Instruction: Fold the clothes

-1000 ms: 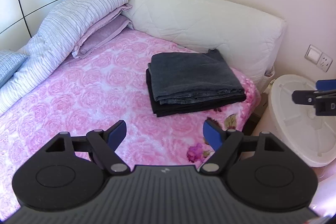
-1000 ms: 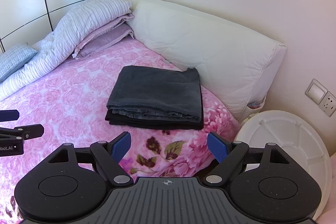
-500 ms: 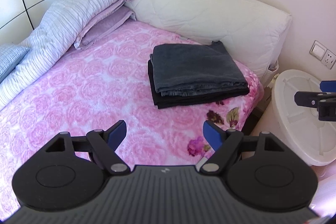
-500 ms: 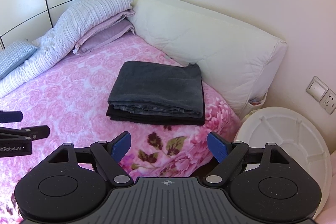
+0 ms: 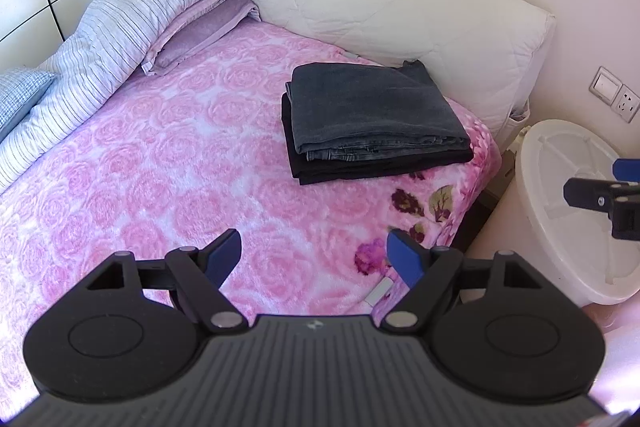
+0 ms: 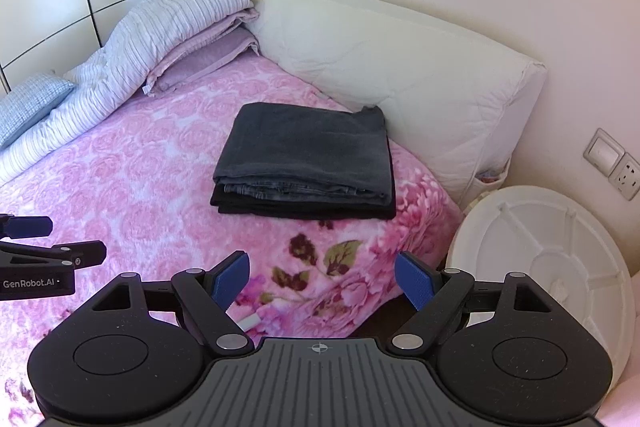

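A folded stack of dark clothes [image 5: 372,123] [image 6: 308,159], grey jeans on top of a black garment, lies on the pink rose bedspread [image 5: 168,163] [image 6: 120,167] near the bed's corner. My left gripper [image 5: 316,255] hangs open over the bedspread, well short of the stack, with nothing between its blue pads. My right gripper [image 6: 324,277] is open too, above the flowered corner of the bed, also clear of the stack. Each gripper shows at the edge of the other's view: the right one [image 5: 600,195], the left one [image 6: 44,251].
A cream headboard cushion [image 5: 400,23] [image 6: 384,67] runs behind the stack. Striped bedding and purple pillows [image 5: 132,11] [image 6: 160,31] pile at the far left. A white round container [image 5: 576,203] [image 6: 548,259] stands beside the bed, below wall sockets [image 5: 614,93] [image 6: 612,163].
Both grippers have drawn back and risen a little from the stack, so it sits farther off in both views. The jaws stayed open and the clothes did not move.
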{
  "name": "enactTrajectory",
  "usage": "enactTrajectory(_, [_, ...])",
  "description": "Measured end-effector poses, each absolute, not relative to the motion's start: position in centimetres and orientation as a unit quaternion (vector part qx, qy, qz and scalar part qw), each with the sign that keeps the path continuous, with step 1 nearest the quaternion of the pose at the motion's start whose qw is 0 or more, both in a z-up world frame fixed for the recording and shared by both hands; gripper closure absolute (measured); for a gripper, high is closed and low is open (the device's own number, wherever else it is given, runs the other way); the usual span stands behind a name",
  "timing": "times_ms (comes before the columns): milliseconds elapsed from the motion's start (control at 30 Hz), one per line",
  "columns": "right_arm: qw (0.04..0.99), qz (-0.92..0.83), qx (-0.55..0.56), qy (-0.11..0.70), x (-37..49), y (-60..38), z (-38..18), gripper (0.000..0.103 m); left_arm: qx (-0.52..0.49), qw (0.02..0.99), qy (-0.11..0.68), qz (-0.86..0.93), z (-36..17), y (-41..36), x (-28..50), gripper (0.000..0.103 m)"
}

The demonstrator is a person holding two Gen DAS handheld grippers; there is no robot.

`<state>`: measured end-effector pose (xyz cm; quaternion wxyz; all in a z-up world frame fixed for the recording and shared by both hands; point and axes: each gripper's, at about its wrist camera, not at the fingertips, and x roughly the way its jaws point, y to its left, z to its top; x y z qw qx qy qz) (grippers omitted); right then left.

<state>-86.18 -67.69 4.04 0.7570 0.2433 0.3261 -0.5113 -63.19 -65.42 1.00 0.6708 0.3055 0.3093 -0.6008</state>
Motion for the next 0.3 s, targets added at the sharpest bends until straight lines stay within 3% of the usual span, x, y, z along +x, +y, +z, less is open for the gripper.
enactTrajectory(300, [0.756, -0.515, 0.24, 0.325, -86.04, -67.08, 4.34, 0.02, 0.308, 0.667, 0.298, -0.61, 1.17, -65.17, -63.77, 0.026])
